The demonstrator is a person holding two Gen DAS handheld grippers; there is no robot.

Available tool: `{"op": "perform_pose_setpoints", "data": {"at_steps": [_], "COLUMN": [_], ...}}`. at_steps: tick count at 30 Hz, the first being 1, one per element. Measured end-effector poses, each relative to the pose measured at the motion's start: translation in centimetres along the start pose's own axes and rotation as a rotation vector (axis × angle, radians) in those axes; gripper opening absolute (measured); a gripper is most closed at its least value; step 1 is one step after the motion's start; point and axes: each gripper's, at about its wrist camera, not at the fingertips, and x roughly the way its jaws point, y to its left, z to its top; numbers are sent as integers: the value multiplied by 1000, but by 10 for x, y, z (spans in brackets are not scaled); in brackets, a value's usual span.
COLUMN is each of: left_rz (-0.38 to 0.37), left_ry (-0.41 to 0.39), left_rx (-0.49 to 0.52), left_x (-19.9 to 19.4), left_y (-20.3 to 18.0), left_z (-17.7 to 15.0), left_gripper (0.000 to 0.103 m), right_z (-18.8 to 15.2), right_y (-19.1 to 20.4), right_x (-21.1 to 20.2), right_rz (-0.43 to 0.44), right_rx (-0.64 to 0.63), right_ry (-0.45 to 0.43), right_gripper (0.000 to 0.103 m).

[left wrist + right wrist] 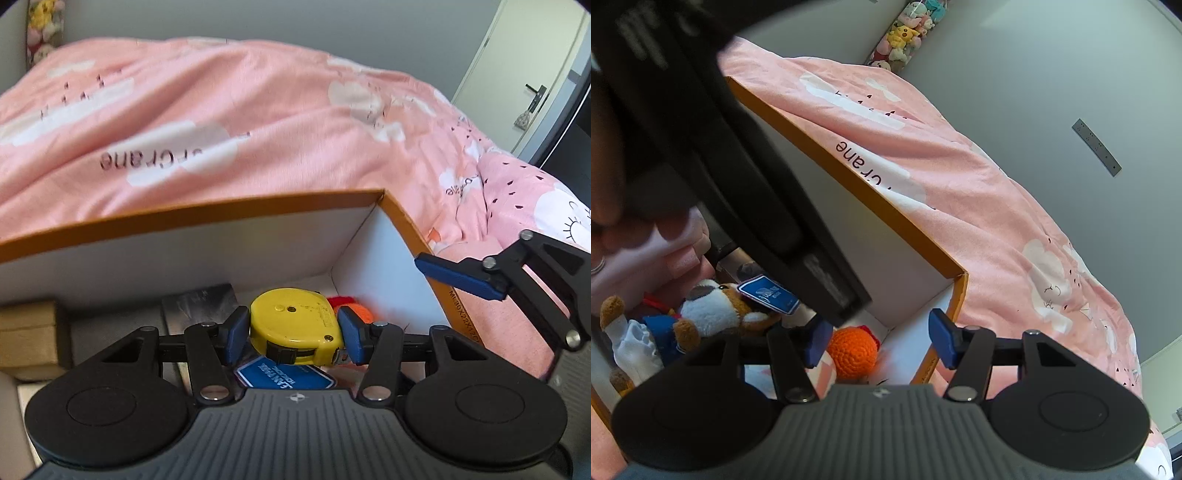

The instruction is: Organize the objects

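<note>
Yellow tape measure [293, 326], black lock tab.

My left tool [293, 334] clamps a yellow tape measure [293, 325] inside the orange-rimmed white box [184, 212] on the bed. Below it lie an orange crocheted ball [852, 353] and a plush dog [713, 308] with a blue tag [768, 294].

Soft daylight, fisheye-bent edges; near foreground blurred, mild shadows
</note>
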Motion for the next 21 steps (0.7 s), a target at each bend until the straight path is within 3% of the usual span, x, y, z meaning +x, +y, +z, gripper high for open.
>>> {"op": "perform_pose_setpoints", "data": {"at_steps": [5,7,11,15,21], "left_rz": [3,8,25,40,173], "left_ry": [8,3,-35,-140,-363], "left_rx": [-25,-33,-43,-26,22], "left_x": [2,0,-11,-35,-86], "left_y": [2,2,3,-1,-15], "left_z": [3,4,1,-4,-22], "left_gripper": [61,70,78,86,93], "right_z": [-1,-1,0,1,1], "right_y": [1,0,-1,0,-6], "right_x": [0,0,-5,-17,-41], "right_rz": [2,10,8,-9,-46], "right_rx": [-8,9,17,15,22], "right_ry": [1,4,5,-10,-38], "right_gripper": [65,66,71,80,90]}}
